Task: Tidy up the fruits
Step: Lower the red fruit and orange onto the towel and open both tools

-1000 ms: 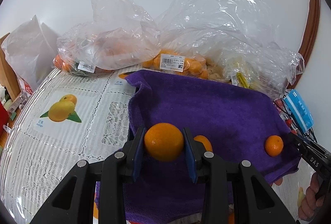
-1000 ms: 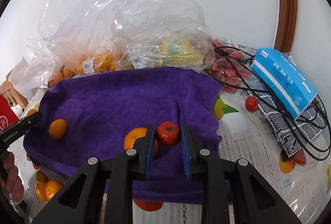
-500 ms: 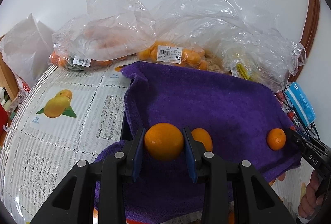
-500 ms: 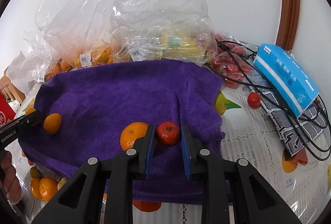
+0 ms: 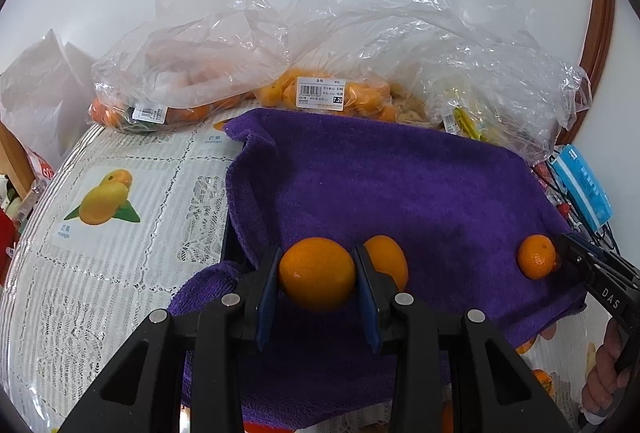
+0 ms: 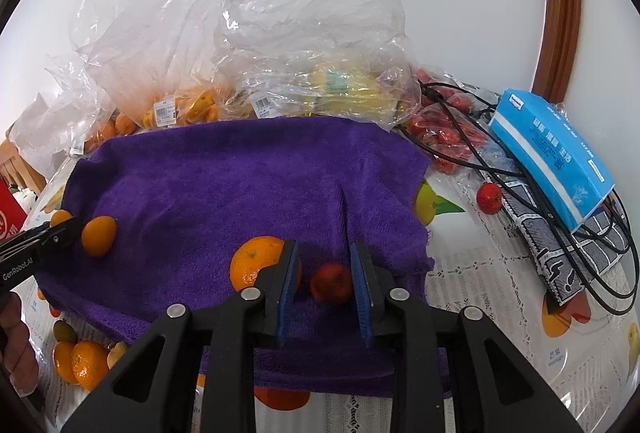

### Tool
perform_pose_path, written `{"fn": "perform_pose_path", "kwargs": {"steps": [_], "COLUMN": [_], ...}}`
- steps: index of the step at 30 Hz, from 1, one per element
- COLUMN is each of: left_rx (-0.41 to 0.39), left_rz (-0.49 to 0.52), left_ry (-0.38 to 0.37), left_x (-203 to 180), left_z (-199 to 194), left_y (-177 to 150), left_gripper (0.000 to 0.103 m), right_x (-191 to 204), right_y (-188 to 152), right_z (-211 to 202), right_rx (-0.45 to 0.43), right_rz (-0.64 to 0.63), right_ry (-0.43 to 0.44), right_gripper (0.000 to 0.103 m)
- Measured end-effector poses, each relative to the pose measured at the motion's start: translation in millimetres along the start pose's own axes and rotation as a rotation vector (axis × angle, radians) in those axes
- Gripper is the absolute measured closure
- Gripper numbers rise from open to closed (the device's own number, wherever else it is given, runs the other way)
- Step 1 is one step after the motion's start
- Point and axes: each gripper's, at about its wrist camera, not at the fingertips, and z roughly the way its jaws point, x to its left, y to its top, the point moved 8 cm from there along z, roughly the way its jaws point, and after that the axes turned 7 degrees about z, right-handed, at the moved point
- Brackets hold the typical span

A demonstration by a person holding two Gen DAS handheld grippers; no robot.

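The right gripper point(image 6: 325, 287) has just been opening, so the small round red fruit point(image 6: 331, 283) it held now sits loose between the jaws on the soft purple towel point(image 6: 240, 185), w/ a gap on the left side & a bigger bumpy orange point(image 6: 256, 264) just left of it. That red one looks dropped off, I think. The left gripper point(image 5: 317, 283) is clamped on a smooth round orange fruit point(image 5: 317, 274), w/ another orange fruit point(image 5: 386, 260) just right of it, so that one prob goes down next.

fruit point(image 6: 256, 265) on towel point(image 6: 240, 177), bags point(image 6: 248, 45) behind (against wall)
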Motion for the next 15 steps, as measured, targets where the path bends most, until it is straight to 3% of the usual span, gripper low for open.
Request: {"fn": "perform_pose_path", "kwargs": {"steps": [5, 10, 12, 15], "left_rx": [0.007, -0.008, -0.026, -0.062], "left_rz": [-0.001, 0.004, 0.011, 0.036], "left_ry": [-0.004, -0.021, -0.020, -0.010], "left_x": [0, -3, -4, -8], "left_z": [2, -3, -7, -14], "left_y": [-1, 2, 3, 6], "left_gripper": [0.069, 0.068, 0.059, 0.056], "right_x": [0, 4, 7, 9], "right_y": [2, 2, 1, 0], "right_z": [-4, -6, -7, -7], "right_rx": [-0.012, -0.019, -0.023, -0.030], "right_rz": [0.022, 0.002, -0.008, -0.026], "right_ry": [0.025, 0.012, 0.013, 0.006], "right_gripper": [0.063, 0.060, 0.056, 0.056]}}
